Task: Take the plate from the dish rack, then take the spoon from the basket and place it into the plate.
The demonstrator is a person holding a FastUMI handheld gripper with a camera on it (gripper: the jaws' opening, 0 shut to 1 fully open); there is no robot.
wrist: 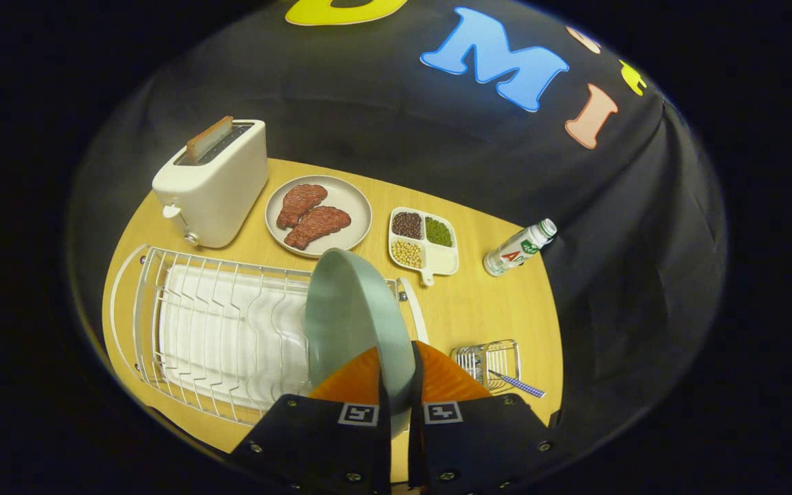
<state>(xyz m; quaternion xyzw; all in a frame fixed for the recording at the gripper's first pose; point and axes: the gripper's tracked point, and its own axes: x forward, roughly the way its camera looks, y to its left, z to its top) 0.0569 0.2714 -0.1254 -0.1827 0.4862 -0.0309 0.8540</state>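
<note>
Gripper (pixel 396 381) clenched on pale green plate (pixel 351 316), held on edge above dish rack (pixel 217 330) to clear wires; spoon (pixel 514 383) waiting in basket (pixel 489 361).

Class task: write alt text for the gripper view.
The gripper clamps a pale green plate on edge above a white wire dish rack. Beyond stand a toaster and a plate of meat; a spoon rests in a small basket.

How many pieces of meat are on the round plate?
2. Both reddish-brown meat pieces lie on the round beige plate beside the white toaster: one nearer the toaster, the other beside it, touching.
</note>
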